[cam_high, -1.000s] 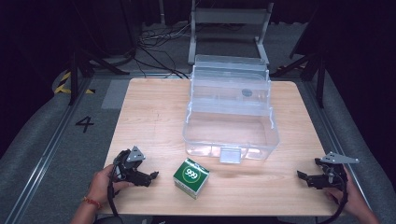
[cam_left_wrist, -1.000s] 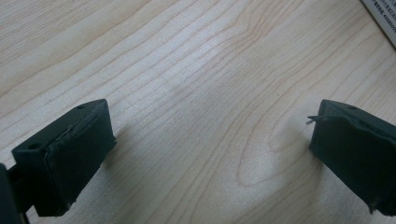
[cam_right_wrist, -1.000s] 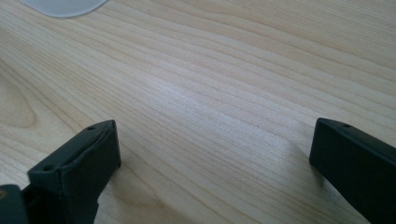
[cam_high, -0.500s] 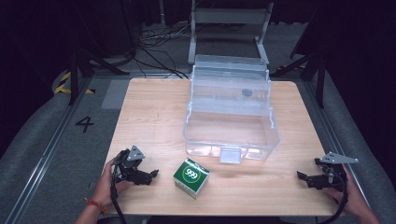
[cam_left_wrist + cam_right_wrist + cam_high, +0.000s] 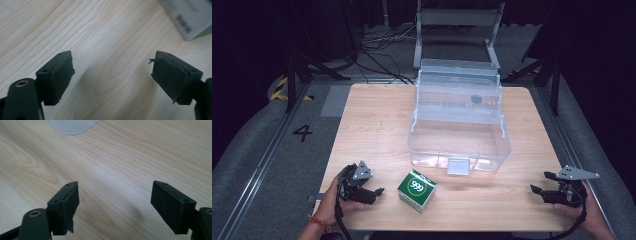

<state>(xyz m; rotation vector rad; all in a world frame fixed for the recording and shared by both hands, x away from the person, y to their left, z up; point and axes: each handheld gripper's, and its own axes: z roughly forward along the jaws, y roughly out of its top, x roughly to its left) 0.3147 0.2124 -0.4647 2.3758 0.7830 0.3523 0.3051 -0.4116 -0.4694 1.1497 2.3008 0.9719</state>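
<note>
Two grippers' jaws wide, just closing, empty, pale wood table (image 5: 377, 125), dark room.

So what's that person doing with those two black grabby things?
A person sits at a wooden table with a claw in each hand. The left claw rests beside a small green box, not touching it; its jaws have just been closing a little, nothing between them. The right claw is off at the far side, also empty. A clear plastic bin stands open behind.
</note>
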